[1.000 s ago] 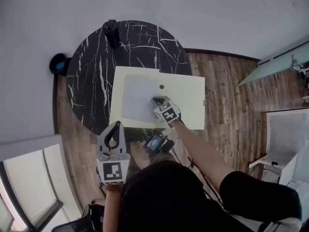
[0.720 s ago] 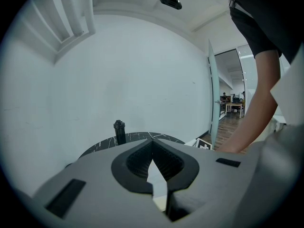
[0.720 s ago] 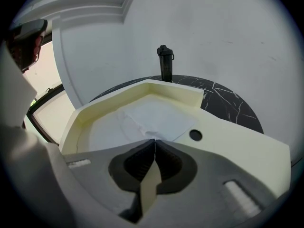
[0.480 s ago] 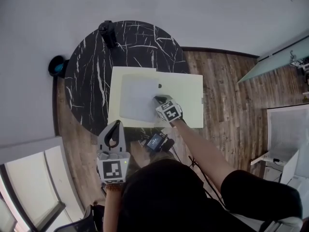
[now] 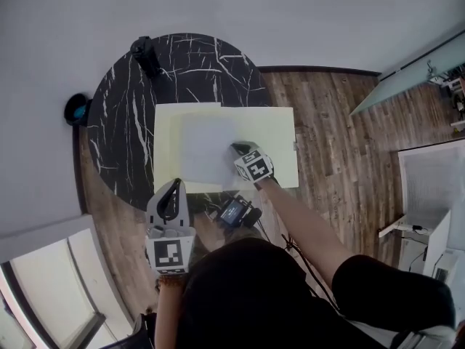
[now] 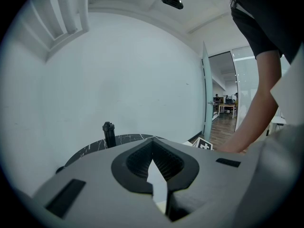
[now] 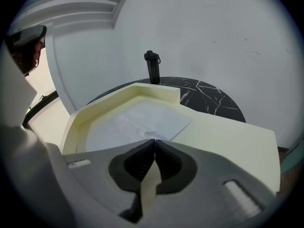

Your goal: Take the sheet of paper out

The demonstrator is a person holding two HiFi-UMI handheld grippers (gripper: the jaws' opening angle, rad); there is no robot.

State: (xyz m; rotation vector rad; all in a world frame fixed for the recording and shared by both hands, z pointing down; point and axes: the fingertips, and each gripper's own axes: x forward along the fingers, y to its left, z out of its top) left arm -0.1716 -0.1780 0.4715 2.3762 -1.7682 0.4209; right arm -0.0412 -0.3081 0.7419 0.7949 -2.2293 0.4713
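A white sheet of paper (image 5: 205,151) lies in the shallow recess of a cream tray (image 5: 272,133) on the round black marble table (image 5: 131,115). My right gripper (image 5: 236,150) sits at the sheet's right edge. In the right gripper view the jaws are shut on the sheet of paper (image 7: 147,120), which wrinkles at the tips and overlaps the recess rim of the tray (image 7: 228,141). My left gripper (image 5: 172,189) hangs off the table's near edge close to my body, shut with nothing in it.
A black bottle (image 5: 145,53) stands at the table's far edge, also in the right gripper view as the bottle (image 7: 152,66). A dark round object (image 5: 75,109) sits on the floor to the left. A small screen device (image 5: 234,213) hangs by my chest. Wooden floor lies to the right.
The sheet has slid a little toward the tray's near edge with the right gripper. The small dark dot beside the sheet no longer shows. The left gripper has stayed put.
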